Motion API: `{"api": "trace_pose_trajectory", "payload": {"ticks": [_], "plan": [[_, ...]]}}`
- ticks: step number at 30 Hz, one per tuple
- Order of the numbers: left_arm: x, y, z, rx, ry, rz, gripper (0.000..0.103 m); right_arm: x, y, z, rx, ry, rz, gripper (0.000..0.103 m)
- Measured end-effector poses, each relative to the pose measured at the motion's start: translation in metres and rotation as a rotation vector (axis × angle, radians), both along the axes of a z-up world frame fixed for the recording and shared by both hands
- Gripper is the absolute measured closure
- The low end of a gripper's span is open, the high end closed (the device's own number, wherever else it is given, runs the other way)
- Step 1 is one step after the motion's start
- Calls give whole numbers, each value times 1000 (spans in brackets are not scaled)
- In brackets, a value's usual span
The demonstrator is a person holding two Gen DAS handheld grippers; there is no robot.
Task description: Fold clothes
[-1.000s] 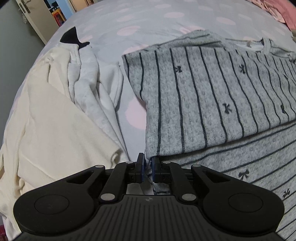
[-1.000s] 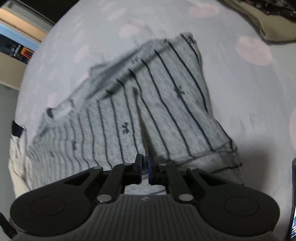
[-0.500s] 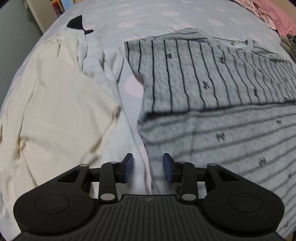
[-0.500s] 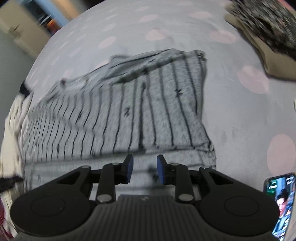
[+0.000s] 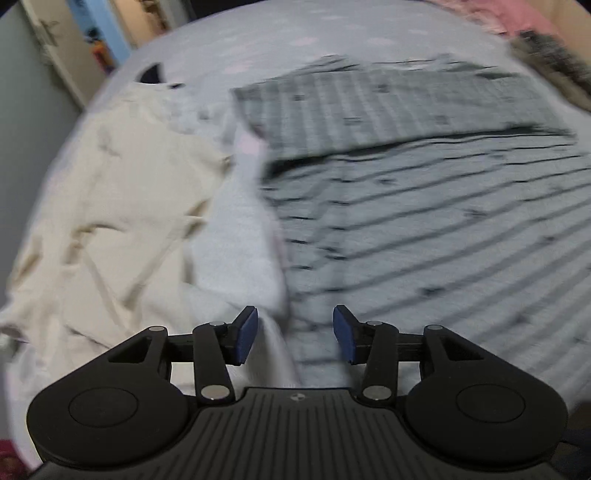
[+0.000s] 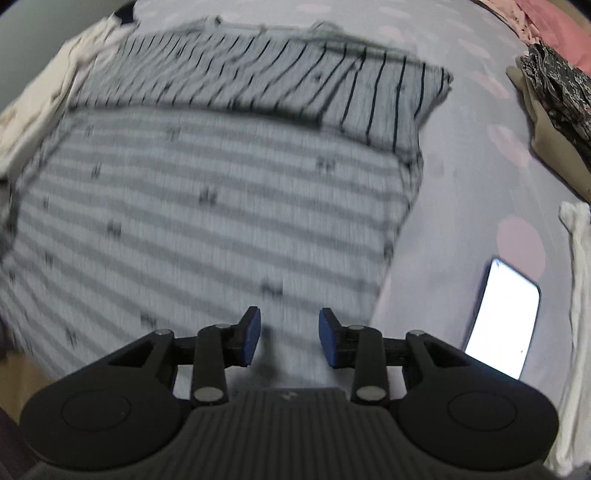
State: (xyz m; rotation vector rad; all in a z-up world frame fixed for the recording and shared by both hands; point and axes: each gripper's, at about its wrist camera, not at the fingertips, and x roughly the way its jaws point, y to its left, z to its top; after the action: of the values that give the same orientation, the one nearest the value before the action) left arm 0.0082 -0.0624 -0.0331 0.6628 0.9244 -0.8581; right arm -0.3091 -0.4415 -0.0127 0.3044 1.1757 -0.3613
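Released striped shirt (image 5: 424, 229) lying beyond both hand-held grippers (image 5: 294, 334) (image 6: 289, 338), jaws opening, nothing between

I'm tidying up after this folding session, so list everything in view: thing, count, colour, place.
striped top: one, grey with dark stripes, partly folded, middle of the bed.
cream garment: one, cream, crumpled, left of the striped top.
white garment: one, white, between the cream garment and the striped top.
phone: one, screen lit white, on the bedsheet right of the striped top.
clothes pile: one, tan and dark patterned, far right.
pink fabric: one, top right corner.
bedsheet: one, pale lilac with pink dots.
left gripper: black with blue pads, jaws opening, nothing between them.
right gripper: same, jaws opening, empty.
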Motion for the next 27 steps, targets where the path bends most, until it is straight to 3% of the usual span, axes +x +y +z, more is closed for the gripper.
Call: {"api": "trace_pose_trajectory", "payload": {"ticks": [2, 9, 14, 18, 20, 22, 25, 27], "plan": [[-14, 3, 5, -20, -7, -37, 60, -9, 10, 1, -10, 16, 9, 64], [-29, 14, -24, 151, 0, 21, 60, -21, 41, -1, -99, 110, -2, 47], [-19, 26, -53, 264, 61, 84, 59, -25, 47, -22, -87, 244, -34, 39], [-17, 27, -58, 267, 81, 81, 60, -25, 39, -36, -35, 277, -67, 39], [-18, 25, -59, 266, 91, 69, 72, -24, 38, -36, -21, 274, -68, 45], [-21, 24, -59, 259, 107, 50, 85, -23, 43, -33, -13, 256, -41, 67], [-30, 20, -55, 257, 78, 7, 100, -22, 51, -26, -28, 221, 7, 92], [-33, 20, -48, 226, 68, 5, 101, -23, 54, -19, -38, 193, 21, 93]]}}
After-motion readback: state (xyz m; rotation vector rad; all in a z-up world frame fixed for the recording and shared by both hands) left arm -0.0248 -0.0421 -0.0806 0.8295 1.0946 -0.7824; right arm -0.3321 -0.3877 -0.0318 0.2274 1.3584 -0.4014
